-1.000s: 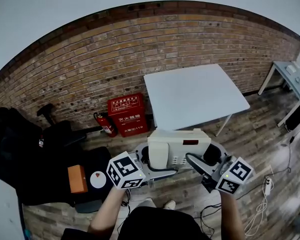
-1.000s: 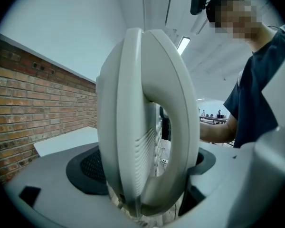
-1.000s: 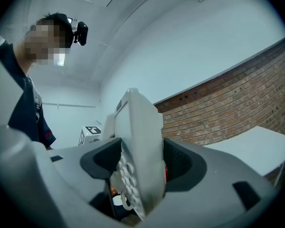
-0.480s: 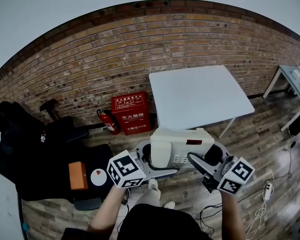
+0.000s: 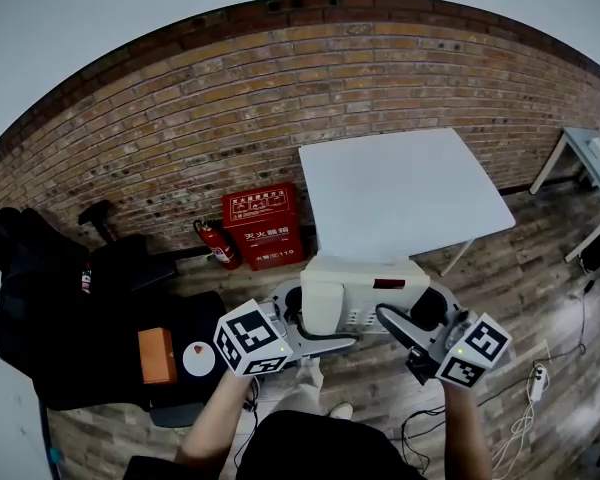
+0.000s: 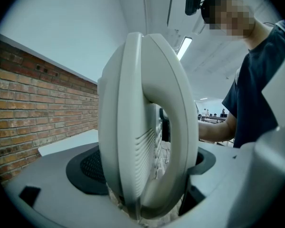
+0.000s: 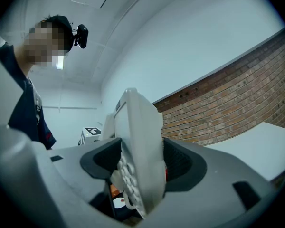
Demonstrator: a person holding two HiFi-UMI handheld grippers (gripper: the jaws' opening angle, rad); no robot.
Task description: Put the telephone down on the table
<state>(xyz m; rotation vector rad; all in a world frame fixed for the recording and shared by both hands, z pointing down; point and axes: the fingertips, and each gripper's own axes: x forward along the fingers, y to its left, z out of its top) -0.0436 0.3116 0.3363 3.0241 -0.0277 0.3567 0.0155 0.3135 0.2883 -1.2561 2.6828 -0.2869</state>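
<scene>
Telephone (image 5: pixel 372 290): cream, boxy, handset (image 5: pixel 320 306) on cradle; left tongs (image 5: pixel 313 326), right tongs (image 5: pixel 416 320) clamped wide on its ends.

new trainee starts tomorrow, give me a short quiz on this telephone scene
1. True or false: the telephone rests on the white table.
2. What grips the telephone? A one hand-held gripper; B both hand-held grippers; C a bare hand.
3. What colour is the box against the brick wall?
Key: 1 false, it is held in the air. 2 B, the left hand-held gripper and the right hand-held gripper both clamp it. 3 red.
</scene>
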